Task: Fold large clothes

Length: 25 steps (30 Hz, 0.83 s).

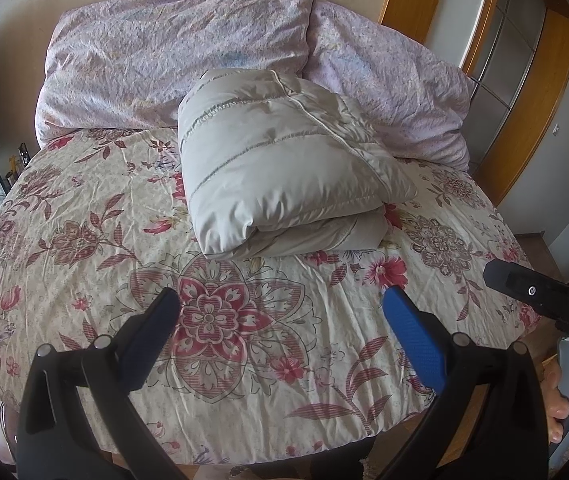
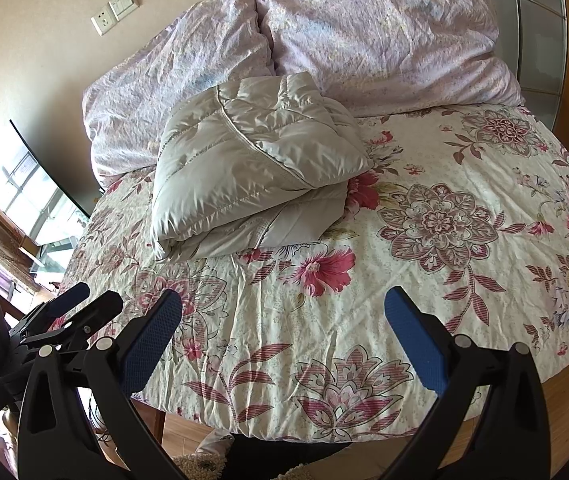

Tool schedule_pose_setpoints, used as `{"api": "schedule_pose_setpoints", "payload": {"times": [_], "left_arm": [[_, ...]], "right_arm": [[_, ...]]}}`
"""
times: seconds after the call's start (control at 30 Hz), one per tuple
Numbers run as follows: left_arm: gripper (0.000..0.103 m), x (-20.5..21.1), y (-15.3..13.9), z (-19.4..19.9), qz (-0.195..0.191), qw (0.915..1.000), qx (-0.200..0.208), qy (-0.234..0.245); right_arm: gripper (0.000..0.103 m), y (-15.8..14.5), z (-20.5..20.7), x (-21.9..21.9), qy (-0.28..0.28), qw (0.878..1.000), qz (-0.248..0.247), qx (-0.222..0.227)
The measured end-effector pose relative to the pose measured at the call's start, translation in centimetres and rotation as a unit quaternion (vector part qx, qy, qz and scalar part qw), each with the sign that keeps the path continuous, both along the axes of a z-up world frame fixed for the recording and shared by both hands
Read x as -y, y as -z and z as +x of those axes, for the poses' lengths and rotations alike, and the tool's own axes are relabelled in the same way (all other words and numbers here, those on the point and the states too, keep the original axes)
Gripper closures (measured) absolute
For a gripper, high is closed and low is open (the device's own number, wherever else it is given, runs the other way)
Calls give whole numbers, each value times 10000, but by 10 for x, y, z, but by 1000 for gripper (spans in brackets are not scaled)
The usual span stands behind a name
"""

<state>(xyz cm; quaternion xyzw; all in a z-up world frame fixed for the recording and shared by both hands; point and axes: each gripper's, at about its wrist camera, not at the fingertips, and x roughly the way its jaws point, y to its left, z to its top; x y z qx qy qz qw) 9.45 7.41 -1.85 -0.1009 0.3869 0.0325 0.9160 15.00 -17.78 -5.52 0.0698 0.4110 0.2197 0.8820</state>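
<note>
Both tongs are spread wide with nothing between the pads. I have the left gripper (image 1: 280, 300) and right gripper (image 2: 282, 300) hanging over the near edge of the bed, well apart from the load.

The grey quilted jacket (image 1: 284, 176) is folded into a thick bundle, doubled over on itself, with pale piping running across the top layer. It sits on the floral bedspread (image 1: 224, 320) at 12 o'clock from the left gripper. From the right gripper it sits at about 11 o'clock (image 2: 252, 168). Its far end touches the two lilac pillows (image 1: 164, 64) stacked against the wall.

Writing: the right gripper's body shows at 3 o'clock in the left wrist view (image 1: 544, 300), white letters "DAS" at the frame edge, the rest cut off. The left gripper appears at 9 o'clock in the right wrist view (image 2: 80, 304); print on its black housing is too small to read.

A wall socket and switch plate (image 2: 116, 10) sit at 10 o'clock in the right view, no legible marks. Wooden door frame (image 1: 524, 92) at 2 o'clock in the left view.
</note>
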Motion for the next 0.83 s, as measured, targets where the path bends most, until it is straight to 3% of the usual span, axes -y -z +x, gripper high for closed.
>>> {"api": "schedule_pose_setpoints", "payload": {"times": [0.83], "left_arm": [[2,3,-2,0,87,10000,34,13]], "right_arm": [[1,1,1,-1,-9,10000,-3,-4]]}}
